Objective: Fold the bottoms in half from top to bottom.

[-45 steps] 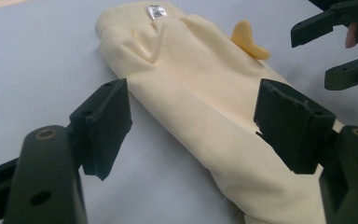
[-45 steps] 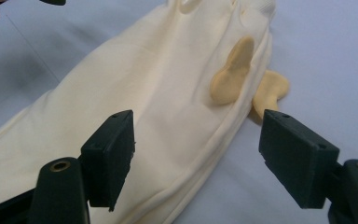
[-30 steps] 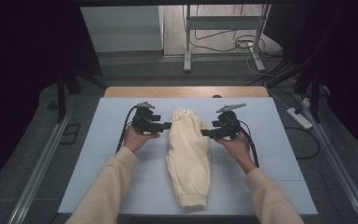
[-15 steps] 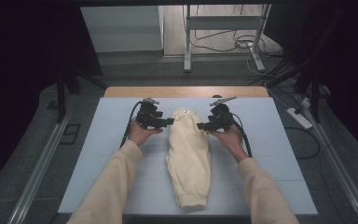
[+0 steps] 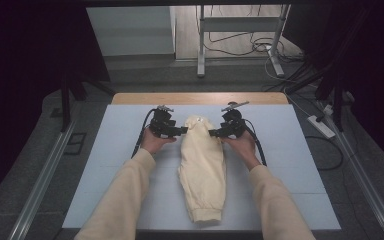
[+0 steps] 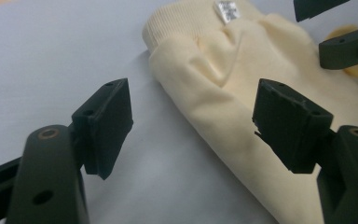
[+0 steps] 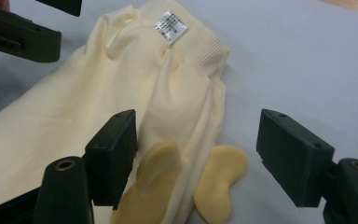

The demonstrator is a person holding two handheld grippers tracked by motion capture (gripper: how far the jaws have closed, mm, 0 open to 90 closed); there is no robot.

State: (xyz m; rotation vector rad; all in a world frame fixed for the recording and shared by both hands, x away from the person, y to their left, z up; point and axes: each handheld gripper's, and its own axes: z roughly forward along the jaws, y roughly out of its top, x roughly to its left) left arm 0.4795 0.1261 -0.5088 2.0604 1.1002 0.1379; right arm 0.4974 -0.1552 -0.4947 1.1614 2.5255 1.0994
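A cream garment (image 5: pixel 202 170) lies folded in a long strip down the middle of the pale board (image 5: pixel 290 150), ribbed end away from me. Its white label (image 7: pixel 170 25) faces up near that ribbed hem (image 6: pixel 182 21). Two darker yellow flaps (image 7: pixel 219 177) poke out at its edge. My left gripper (image 5: pixel 182 131) is at the left of the far end, its jaws open and astride the garment's edge (image 6: pixel 193 100) without pressing it. My right gripper (image 5: pixel 212 133) faces it from the right, open (image 7: pixel 200 133), with the fabric and the flaps between its pads, which stand apart from the cloth.
The board rests on a wooden table whose far edge (image 5: pixel 200 98) shows beyond it. Metal rails (image 5: pixel 45 175) run along both sides. A power strip (image 5: pixel 320 126) and cables lie on the floor at the right. Each gripper's cable (image 5: pixel 257 147) trails back over the board.
Both hands have moved up the board toward the garment's ribbed end and closed in on it, the right one further. The garment has not moved.
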